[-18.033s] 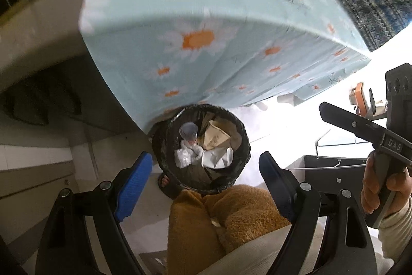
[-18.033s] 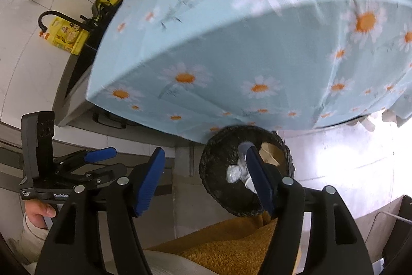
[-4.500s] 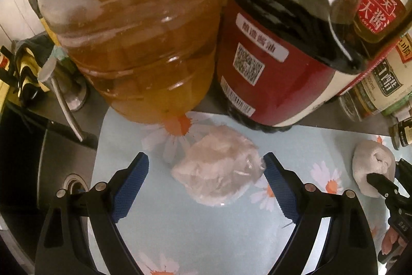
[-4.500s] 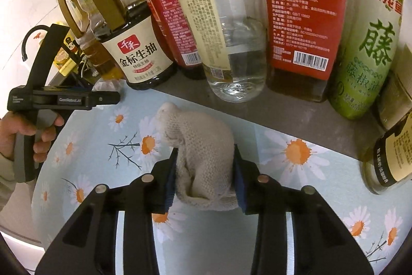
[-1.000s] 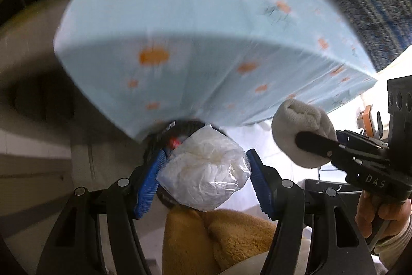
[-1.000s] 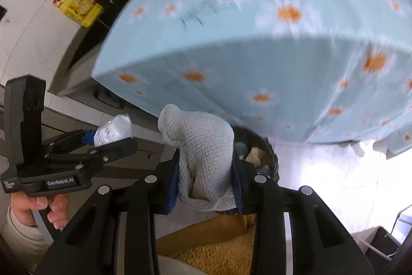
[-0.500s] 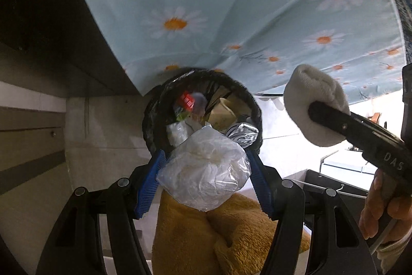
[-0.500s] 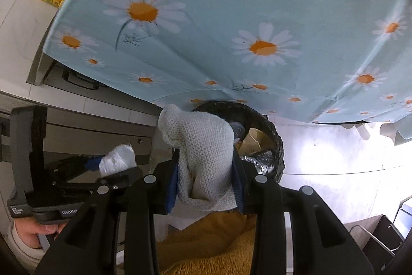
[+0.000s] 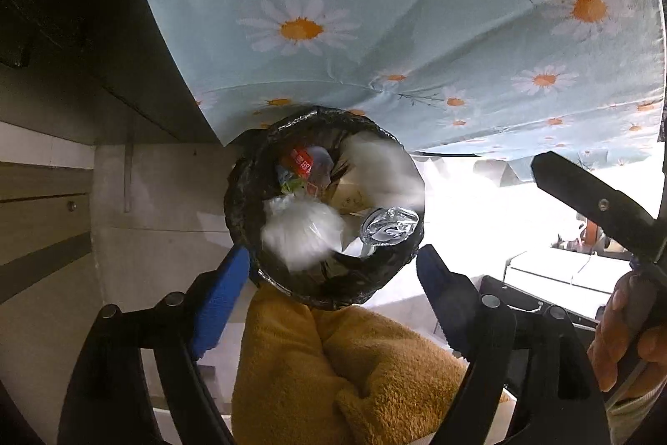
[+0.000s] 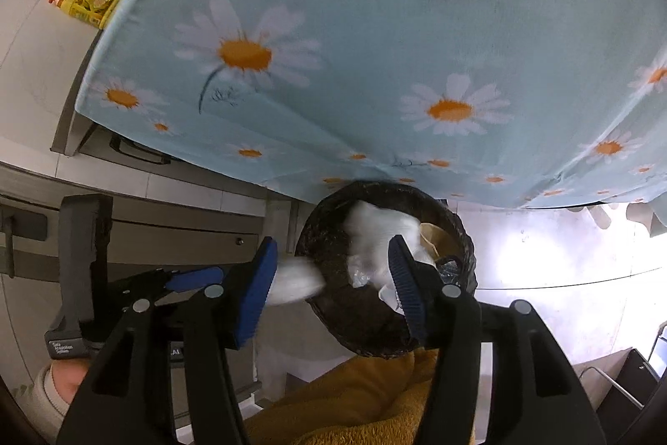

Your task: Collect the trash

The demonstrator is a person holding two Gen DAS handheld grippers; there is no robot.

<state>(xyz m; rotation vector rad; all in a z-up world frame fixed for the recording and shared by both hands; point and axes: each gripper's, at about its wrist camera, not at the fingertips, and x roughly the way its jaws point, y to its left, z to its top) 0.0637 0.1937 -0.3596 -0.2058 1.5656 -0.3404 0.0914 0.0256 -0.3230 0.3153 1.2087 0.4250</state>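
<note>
A daisy-print tablecloth [image 9: 417,28] hangs over the black-lined trash bin [image 9: 241,203] on the floor below, where two pieces of rubbish are caught falling in at once. Both tools hang steeply over the bin's mouth, apparently so that whatever is let go drops straight inside. The left gripper [image 9: 333,278] has its blue jaws opening with nothing pressed between them; the blurred plastic bag of tissue [image 9: 302,232] is below them, inside the rim, beside a crushed foil cup [image 9: 389,226]. The right gripper [image 10: 333,278] is likewise opening and empty, and the white knitted cloth [image 9: 379,165] shows as a pale smear over the far side of the bin, above a paper cup. Half a second earlier each bundle was clamped firmly between its pads above the bin; a second earlier both tools were higher, with more of the table's top in view. The person's mustard-coloured trouser legs [image 9: 333,382] fill the foreground, close against the bin.
</note>
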